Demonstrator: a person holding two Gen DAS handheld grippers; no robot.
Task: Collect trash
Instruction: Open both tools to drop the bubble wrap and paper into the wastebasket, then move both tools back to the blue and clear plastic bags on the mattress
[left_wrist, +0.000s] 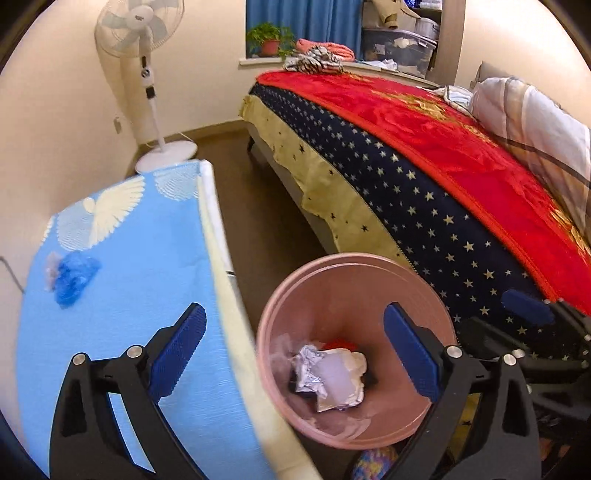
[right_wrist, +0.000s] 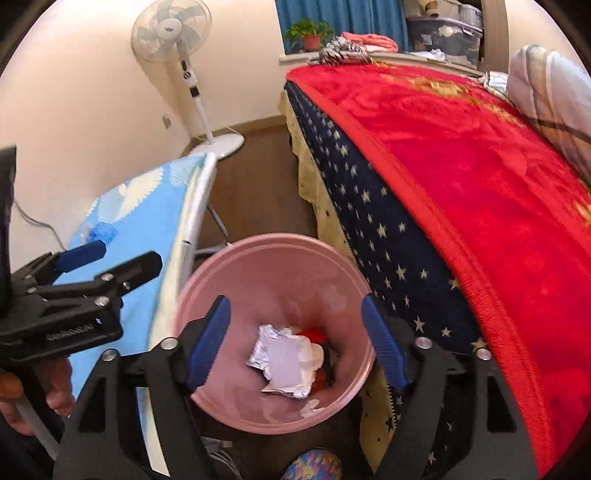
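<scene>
A pink bin (left_wrist: 354, 258) (right_wrist: 273, 238) stands on the floor between a blue-clothed table and the bed. In it lie a crumpled foil wrapper (left_wrist: 328, 380) (right_wrist: 284, 360), white paper and something red. My left gripper (left_wrist: 295, 314) hangs open over the bin and the table edge, with nothing between its pads. My right gripper (right_wrist: 295, 301) is open straight above the bin, also with nothing in it. A crumpled blue plastic scrap (left_wrist: 74, 273) (right_wrist: 103, 232) lies on the table, with a pale scrap beside it. The left gripper (right_wrist: 122, 256) also shows at the left of the right wrist view.
The table (left_wrist: 129, 314) with its light blue cloth is left of the bin. A bed (left_wrist: 424, 177) with a red blanket and a starred dark cover is right of it. A white standing fan (left_wrist: 147, 74) stands by the far wall, and brown floor (left_wrist: 258, 184) runs between table and bed.
</scene>
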